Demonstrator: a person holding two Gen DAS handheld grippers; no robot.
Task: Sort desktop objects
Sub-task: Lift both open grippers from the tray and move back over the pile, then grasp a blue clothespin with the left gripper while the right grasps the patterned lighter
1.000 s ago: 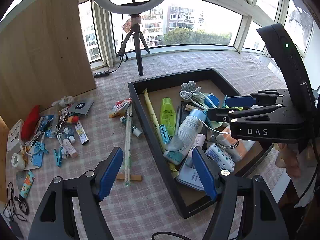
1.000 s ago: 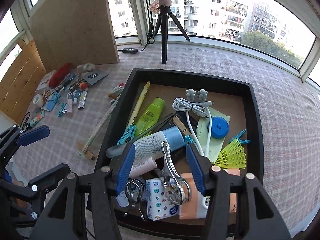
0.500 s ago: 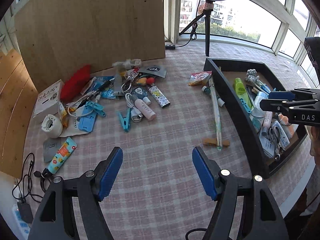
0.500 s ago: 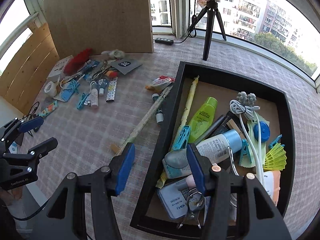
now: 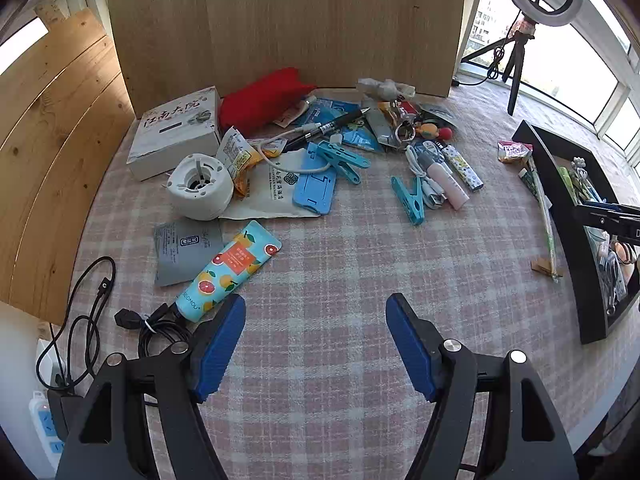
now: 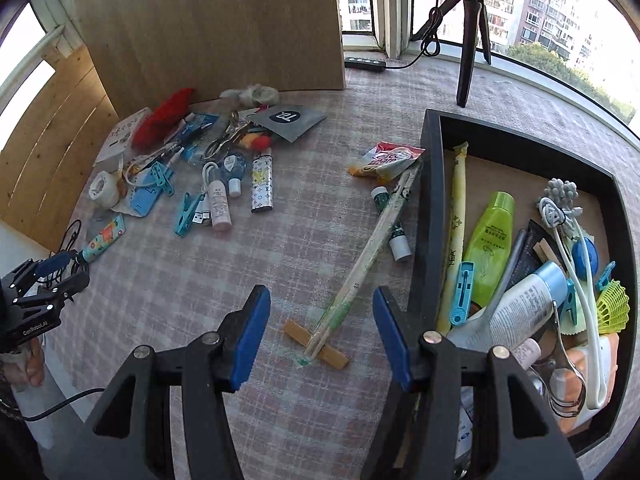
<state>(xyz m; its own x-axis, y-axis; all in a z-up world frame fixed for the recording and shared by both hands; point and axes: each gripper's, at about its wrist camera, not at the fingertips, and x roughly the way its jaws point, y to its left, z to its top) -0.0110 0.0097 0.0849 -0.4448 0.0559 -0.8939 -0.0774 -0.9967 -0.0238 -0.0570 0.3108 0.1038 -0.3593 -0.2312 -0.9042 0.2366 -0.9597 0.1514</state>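
Note:
A black tray (image 6: pixel 430 216) on the right holds several sorted items; it also shows in the left wrist view (image 5: pixel 568 236). Loose objects lie on the checked cloth: a fruit-print tube (image 5: pixel 228 266), a white round gadget (image 5: pixel 200 186), a blue clothespin (image 5: pixel 410 198), a white box (image 5: pixel 176 132) and wrapped chopsticks (image 6: pixel 368 256) over a wooden clip (image 6: pixel 316 344). My left gripper (image 5: pixel 316 344) is open and empty, just right of the tube. My right gripper (image 6: pixel 320 332) is open and empty above the chopsticks' near end.
A wooden board (image 5: pixel 280 20) stands behind the pile, with wooden panels (image 5: pixel 48 140) on the left. A black cable (image 5: pixel 92 312) and a power strip (image 5: pixel 44 424) lie at the table's left edge. A tripod (image 6: pixel 472 28) stands at the back.
Both grippers have swung left, away from the tray toward the loose pile. The left one now faces the pile near the tube; the right one has left the tray and is over the chopsticks.

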